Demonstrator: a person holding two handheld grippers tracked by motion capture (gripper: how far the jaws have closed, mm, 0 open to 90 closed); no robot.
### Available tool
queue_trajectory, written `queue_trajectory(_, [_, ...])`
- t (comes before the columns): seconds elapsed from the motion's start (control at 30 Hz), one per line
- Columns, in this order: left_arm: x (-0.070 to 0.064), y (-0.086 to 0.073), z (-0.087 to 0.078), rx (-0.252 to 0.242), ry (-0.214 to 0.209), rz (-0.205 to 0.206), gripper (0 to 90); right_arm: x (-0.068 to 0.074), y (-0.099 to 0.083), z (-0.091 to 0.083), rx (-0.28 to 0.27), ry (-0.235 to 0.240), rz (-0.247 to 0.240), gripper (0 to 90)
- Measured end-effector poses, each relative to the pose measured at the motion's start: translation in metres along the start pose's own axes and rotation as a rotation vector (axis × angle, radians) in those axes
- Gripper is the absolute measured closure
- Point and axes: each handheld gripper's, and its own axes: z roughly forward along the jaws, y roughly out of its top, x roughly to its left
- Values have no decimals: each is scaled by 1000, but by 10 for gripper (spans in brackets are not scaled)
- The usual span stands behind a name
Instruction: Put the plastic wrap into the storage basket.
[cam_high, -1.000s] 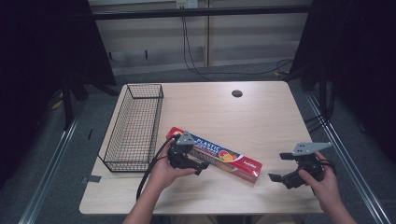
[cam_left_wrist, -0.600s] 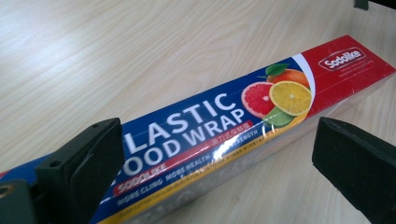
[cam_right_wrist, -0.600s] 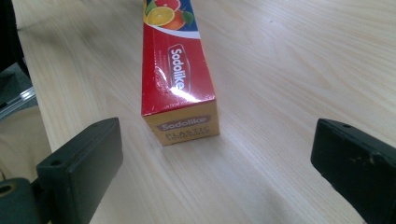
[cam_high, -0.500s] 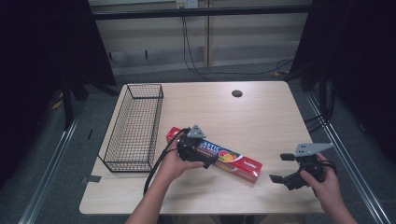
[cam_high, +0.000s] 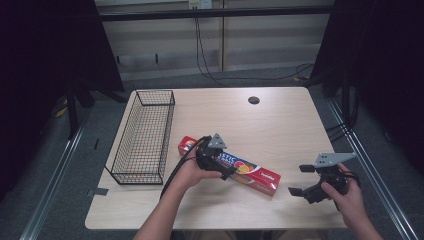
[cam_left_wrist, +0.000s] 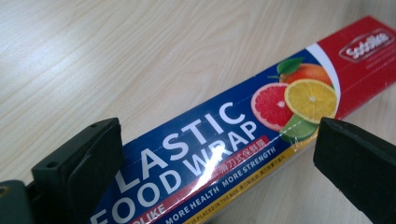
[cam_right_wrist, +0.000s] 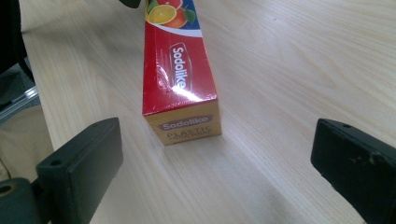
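Between the spread left tongs (cam_left_wrist: 217, 172) — the wrap box (cam_left_wrist: 261, 126).

Box (cam_left_wrist: 224, 140) – blue and red, citrus print, yellow end – on pale wood-grain table (cam_high: 280, 120).

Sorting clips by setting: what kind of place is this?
Probably a lab or recording rig, not a kitchen: a bare wooden table ringed by black curtains, cables along the wall, handheld grippers.
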Motion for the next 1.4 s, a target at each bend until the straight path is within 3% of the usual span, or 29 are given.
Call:
queue_trajectory(0.03, [0,0,0,0,0,0,19,0,0,0,0,0,1,23])
queue_trajectory(0.1, [0,2,1,40,6,57,15,0,0,0,0,-1,2,24])
queue_trajectory(0.13, [-1,3,2,46,6,65,9,0,0,0,1,0,1,23])
queue_trajectory(0.27, [3,2,4,-1,0,11,9,0,1,0,-2,1,5,23])
queue_trajectory(0.47, [5,2,5,4,-4,17,2,0,1,-1,-5,8,7,23])
queue_trajectory(0.53, [6,2,6,-10,-14,-5,0,0,1,0,-5,9,7,23])
queue_trajectory(0.73, [8,2,7,-17,-30,-15,0,0,1,1,1,16,2,23])
queue_trajectory(1.07, [6,2,6,5,-43,-20,9,1,2,2,-3,27,5,24])
queue_trajectory(1.17, [6,2,5,35,-63,-4,15,0,2,2,-5,30,5,23])
queue_trajectory(1.2, [3,2,5,22,-60,-36,16,1,2,2,-4,30,7,24])
queue_trajectory(1.27, [2,1,5,21,-69,-41,20,1,2,2,-5,32,7,23])
queue_trajectory(1.3, [2,1,4,40,-66,-15,22,1,2,2,-4,33,8,24])
queue_trajectory(1.33, [0,1,4,36,-65,-26,24,1,2,2,-3,34,8,24])
queue_trajectory(1.37, [-1,1,3,61,-60,8,26,0,2,2,-7,35,8,24])
queue_trajectory(1.4, [-3,1,3,53,-59,-5,28,0,2,2,-8,38,10,24])
